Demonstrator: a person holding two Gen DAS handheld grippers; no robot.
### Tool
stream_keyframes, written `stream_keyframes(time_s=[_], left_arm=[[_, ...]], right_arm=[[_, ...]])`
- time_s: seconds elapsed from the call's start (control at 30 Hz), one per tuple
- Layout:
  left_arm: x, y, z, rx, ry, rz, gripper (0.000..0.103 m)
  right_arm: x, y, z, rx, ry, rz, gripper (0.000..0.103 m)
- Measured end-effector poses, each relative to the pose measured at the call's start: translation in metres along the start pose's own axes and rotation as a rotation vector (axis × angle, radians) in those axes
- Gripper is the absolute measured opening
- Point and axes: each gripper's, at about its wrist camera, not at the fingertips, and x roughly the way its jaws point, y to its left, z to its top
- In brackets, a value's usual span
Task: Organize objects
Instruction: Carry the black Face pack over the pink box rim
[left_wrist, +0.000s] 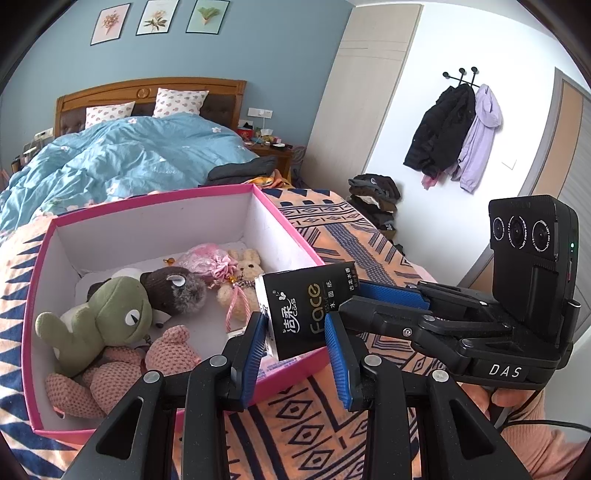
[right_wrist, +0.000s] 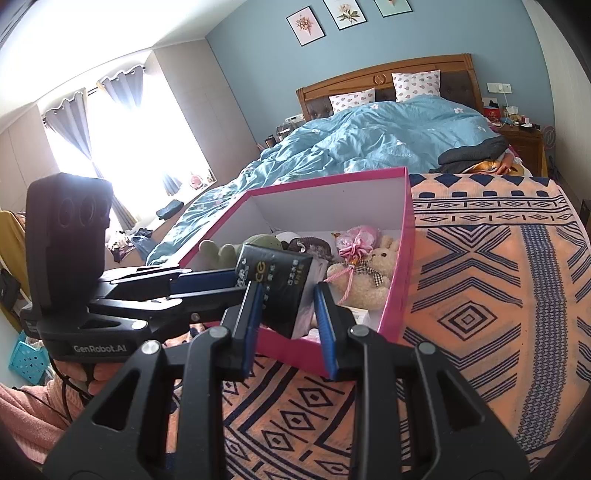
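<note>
A black tissue pack (left_wrist: 303, 310) marked "Face" hangs over the near right corner of a pink box (left_wrist: 147, 201) on the bed. My left gripper (left_wrist: 295, 332) is shut on it, one blue pad on each side. From the right, my right gripper (left_wrist: 351, 295) clamps the pack's far end. In the right wrist view the tissue pack (right_wrist: 280, 284) sits between the right gripper's (right_wrist: 288, 306) pads, and the left gripper (right_wrist: 232, 284) reaches in from the left. The pink box (right_wrist: 325, 181) holds a green frog (left_wrist: 110, 314), a brown plush (left_wrist: 173, 291), a pink knitted toy (left_wrist: 110, 376) and a beige bunny (right_wrist: 369, 277).
The box rests on an orange and navy patterned blanket (right_wrist: 480, 295). A rumpled blue duvet (left_wrist: 122, 155) lies behind it. A stack of folded clothes (left_wrist: 373, 199) is beside the bed, coats (left_wrist: 454, 129) hang on the wall, and a blue basket (right_wrist: 27, 360) is on the floor.
</note>
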Motion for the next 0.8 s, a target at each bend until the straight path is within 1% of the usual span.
stream_keyframes(time_s=[0.8], left_arm=[[0.013,0.006,0.002,-0.015,0.020,0.002,0.032]], right_arm=[[0.005,-0.003,0.002,0.002,0.006,-0.005,0.032]])
